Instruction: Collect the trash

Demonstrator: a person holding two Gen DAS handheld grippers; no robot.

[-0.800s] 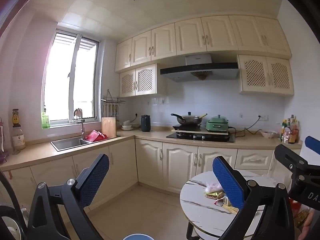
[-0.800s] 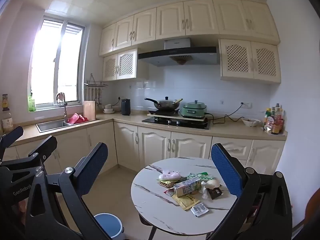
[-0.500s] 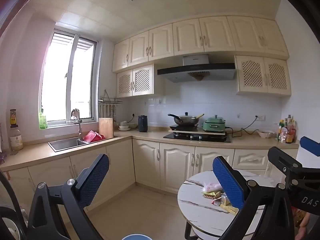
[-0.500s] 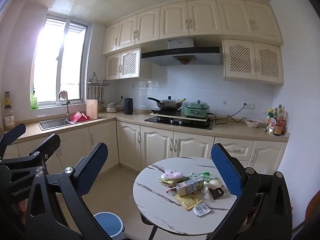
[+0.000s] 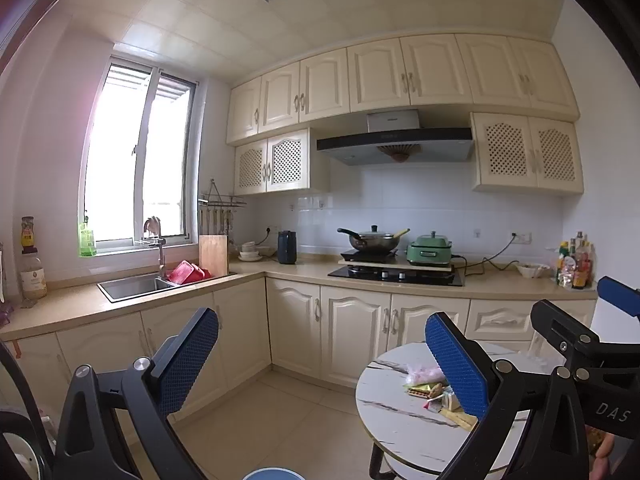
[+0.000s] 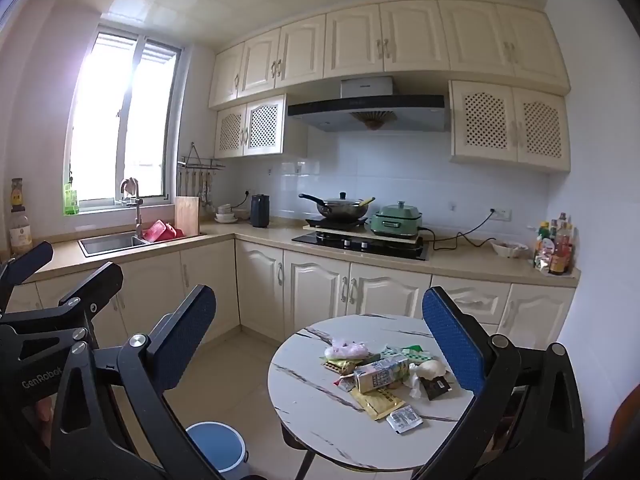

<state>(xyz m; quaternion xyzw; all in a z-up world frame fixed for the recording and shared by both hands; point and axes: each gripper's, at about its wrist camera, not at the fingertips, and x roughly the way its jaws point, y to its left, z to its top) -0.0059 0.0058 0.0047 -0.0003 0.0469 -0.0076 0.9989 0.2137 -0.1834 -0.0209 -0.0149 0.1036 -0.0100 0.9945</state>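
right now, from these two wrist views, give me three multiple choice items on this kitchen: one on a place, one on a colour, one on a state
1. Where does the trash pile lie?
A. on the round table
B. in the sink
C. on the stove

2. What colour is the bin on the floor beside the table?
A. red
B. blue
C. yellow

3. How does the right gripper stand?
A. shut on a wrapper
B. shut on nothing
C. open, holding nothing

Key: 1 A, the wrappers and carton lie on the marble top. 2 B, its lid shows blue. 3 C, the blue pads stand wide apart with nothing between them.
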